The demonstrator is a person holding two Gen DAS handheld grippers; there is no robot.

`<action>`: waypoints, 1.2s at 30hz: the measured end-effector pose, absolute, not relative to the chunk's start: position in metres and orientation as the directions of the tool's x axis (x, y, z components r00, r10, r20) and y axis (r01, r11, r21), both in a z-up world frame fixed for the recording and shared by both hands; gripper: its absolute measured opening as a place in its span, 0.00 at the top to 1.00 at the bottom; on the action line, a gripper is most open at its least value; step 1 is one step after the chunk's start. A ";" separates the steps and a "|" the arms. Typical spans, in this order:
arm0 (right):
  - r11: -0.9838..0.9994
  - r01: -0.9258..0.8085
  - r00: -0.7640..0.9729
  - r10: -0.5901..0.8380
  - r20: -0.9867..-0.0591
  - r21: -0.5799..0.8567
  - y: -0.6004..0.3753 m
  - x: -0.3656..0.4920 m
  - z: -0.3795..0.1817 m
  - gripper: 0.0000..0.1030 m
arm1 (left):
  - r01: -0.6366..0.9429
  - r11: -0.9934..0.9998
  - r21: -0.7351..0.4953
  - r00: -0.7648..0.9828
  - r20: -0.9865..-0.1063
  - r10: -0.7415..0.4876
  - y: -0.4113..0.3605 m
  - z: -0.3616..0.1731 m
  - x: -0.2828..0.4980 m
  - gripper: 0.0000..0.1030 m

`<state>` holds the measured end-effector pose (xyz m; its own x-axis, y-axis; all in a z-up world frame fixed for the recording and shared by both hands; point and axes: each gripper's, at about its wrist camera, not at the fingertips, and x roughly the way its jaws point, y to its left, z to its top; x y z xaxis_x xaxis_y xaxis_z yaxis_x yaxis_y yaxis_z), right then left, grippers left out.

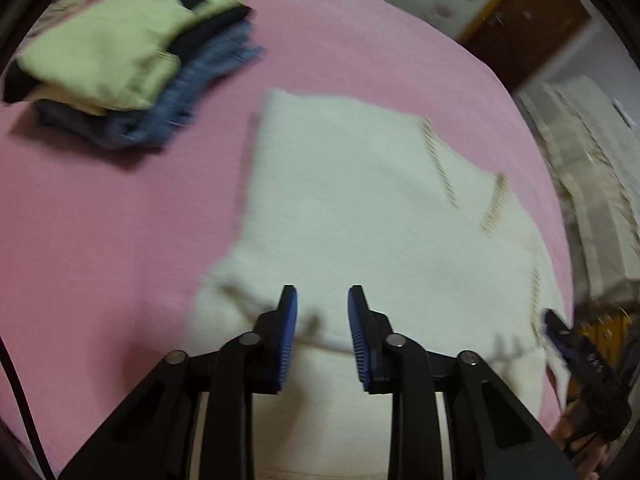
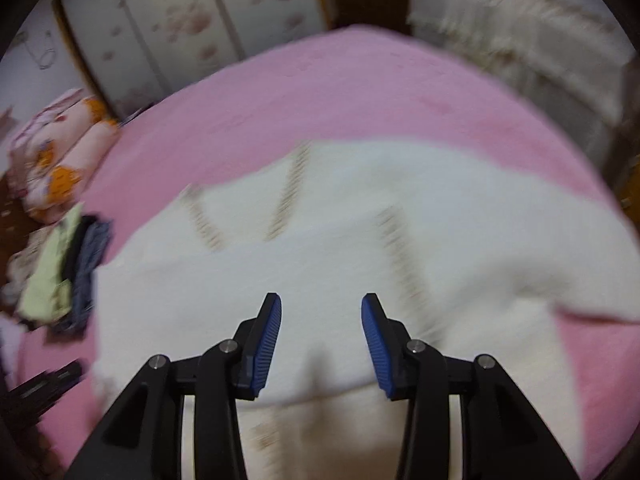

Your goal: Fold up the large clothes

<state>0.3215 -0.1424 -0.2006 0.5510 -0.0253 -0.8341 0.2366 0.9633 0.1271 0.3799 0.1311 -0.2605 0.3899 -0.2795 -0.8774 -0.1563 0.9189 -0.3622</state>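
1. The left claw (image 1: pixel 322 334) hangs with its ribbed blue pads apart and nothing between them, low over the near hem of a cream knit garment (image 1: pixel 360 208); the right claw (image 2: pixel 321 344) is likewise spread wide and empty above the same cloth.
2. The garment lies on the pink bed (image 1: pixel 100 220), from centre toward 4 o'clock in the left view. It looks partly folded (one layer lapped over another, edges uneven), so I judge further folds and squaring remain.
3. A stack of folded clothes (image 1: pixel 128 60) sits at 10 o'clock: pale green on top, black and blue denim beneath. That part seems done.
4. The knit looks soft, thick and limp, with tan ladder-stitch seams (image 1: pixel 440 160); the bed cover is matte and finely textured. Both views are motion-blurred.
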 end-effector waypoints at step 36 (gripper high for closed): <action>0.895 0.141 0.444 0.326 -0.835 0.424 -0.106 0.387 -0.273 1.00 | 0.003 0.985 -0.171 0.314 -0.935 -0.163 0.113 -0.289 0.478 0.90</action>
